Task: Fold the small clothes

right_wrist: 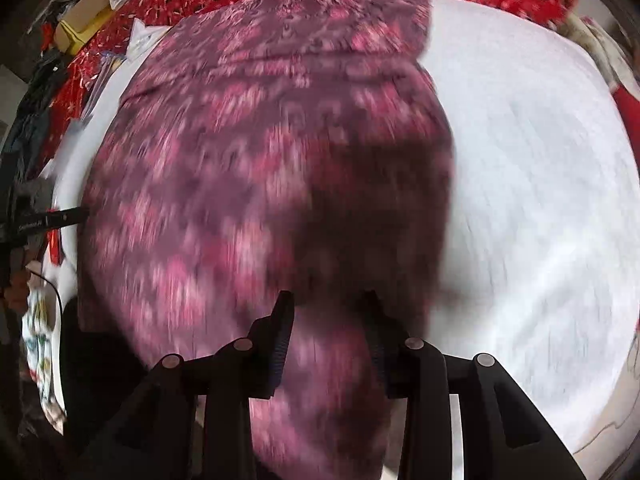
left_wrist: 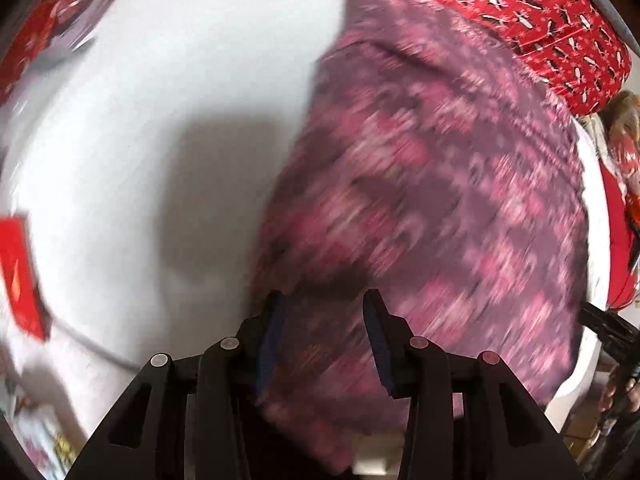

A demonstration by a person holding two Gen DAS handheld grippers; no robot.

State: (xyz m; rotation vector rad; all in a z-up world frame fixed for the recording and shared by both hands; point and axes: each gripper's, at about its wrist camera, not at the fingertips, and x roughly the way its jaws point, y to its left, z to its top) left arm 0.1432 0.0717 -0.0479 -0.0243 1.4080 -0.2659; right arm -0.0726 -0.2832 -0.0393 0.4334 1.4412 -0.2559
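Note:
A purple garment with a pink pattern (left_wrist: 440, 180) lies spread on a white sheet (left_wrist: 160, 120); both views are motion-blurred. My left gripper (left_wrist: 324, 296) hangs over the garment's near left edge, its jaws apart, with cloth showing in the gap below and neither pad pressing on it. In the right wrist view the same garment (right_wrist: 240, 160) fills the left and middle. My right gripper (right_wrist: 328, 296) points down over its near right part, in its own shadow. Its jaws also stand apart, with cloth under the gap and nothing pinched.
A red cloth with a black-and-white print (left_wrist: 540, 12) borders the far side of the white sheet (right_wrist: 540, 200). A red flat item (left_wrist: 20, 272) lies at the left. A cardboard box (right_wrist: 84, 20) and clutter sit at the far left. A black bar (right_wrist: 52, 220) reaches in from the left.

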